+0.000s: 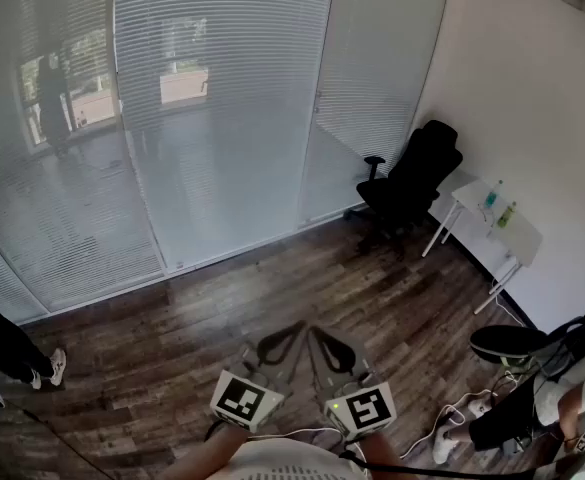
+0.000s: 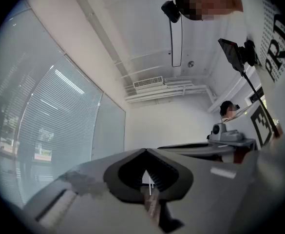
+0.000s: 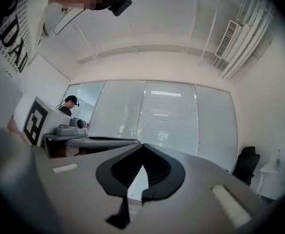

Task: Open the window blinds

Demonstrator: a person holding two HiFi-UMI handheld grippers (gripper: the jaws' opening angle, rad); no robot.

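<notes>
Jaws on the left gripper (image 1: 294,328) and the right gripper (image 1: 319,332) are both pressed shut on nothing, side by side, and the tall white slatted window blinds (image 1: 222,108) hang straight ahead, well apart across the dark wooden floor (image 1: 272,278).

Large black letters "PR" stand on the person's white shirt (image 2: 277,40), above and to the right of the left hand-held gripper (image 2: 145,152). The smaller print beside them is illegible. Above and to the left of the right hand-held gripper (image 3: 142,147), the shirt reads "DA". The left marker cube (image 1: 244,399) and right marker cube (image 1: 365,409) carry patterns only.
</notes>
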